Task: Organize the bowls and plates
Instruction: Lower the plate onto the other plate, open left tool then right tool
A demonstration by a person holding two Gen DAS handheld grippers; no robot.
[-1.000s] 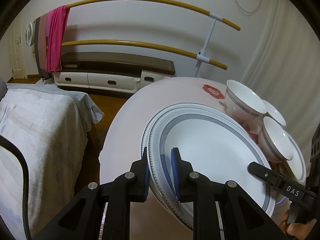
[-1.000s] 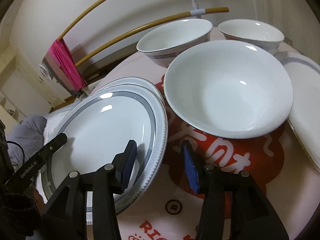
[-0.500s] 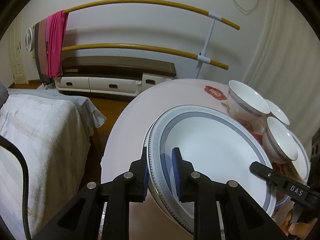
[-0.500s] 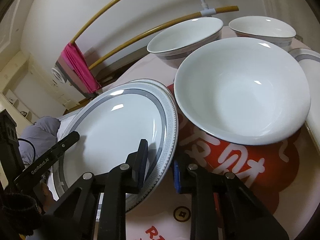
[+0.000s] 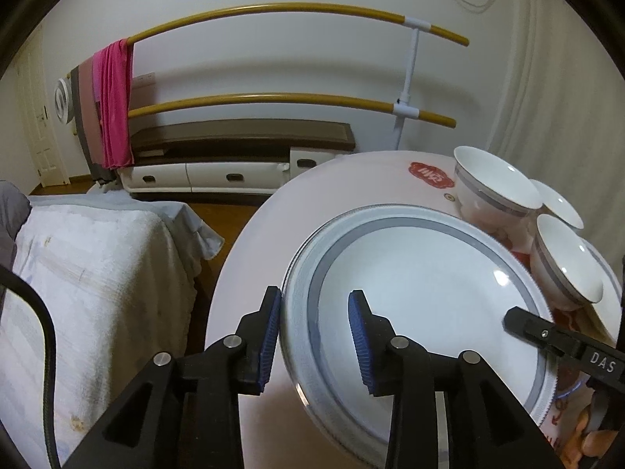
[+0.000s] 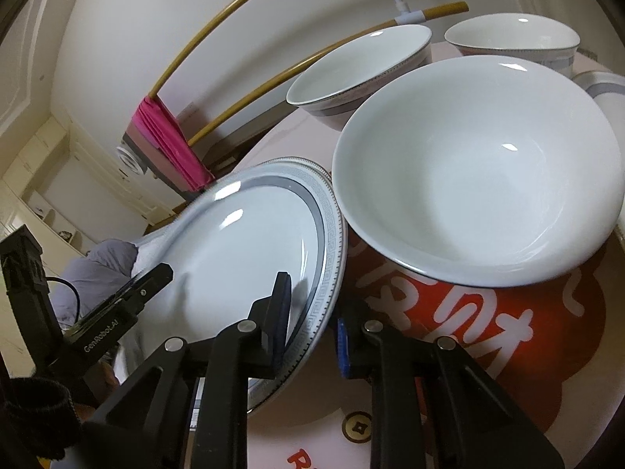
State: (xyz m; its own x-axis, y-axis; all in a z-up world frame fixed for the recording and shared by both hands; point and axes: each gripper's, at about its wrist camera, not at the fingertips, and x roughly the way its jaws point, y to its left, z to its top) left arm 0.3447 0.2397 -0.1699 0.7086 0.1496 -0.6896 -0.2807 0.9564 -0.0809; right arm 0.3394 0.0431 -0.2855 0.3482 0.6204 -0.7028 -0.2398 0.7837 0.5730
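White porcelain, grey-banded: the plate (image 6: 234,258) sits tilted on the round worktop (image 5: 343,183). The right gripper (image 6: 312,312) clamps its rim at 3 o'clock; the left gripper (image 5: 314,328), jaws just opening, straddles the 9 o'clock rim without pressing. Bowls (image 6: 480,168) stand at 2 o'clock.

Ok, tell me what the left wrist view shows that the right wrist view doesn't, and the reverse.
Left wrist only: the left gripper, its jaws just opening, astride the plate's rim without pressing it; a bed beside the table.

Right wrist only: the right gripper, jaws having just closed onto the plate's opposite rim; a coin emblem printed on the table.

Both: the grey-banded plate, tilted; three bowls; a pink cloth over the yellow rail.
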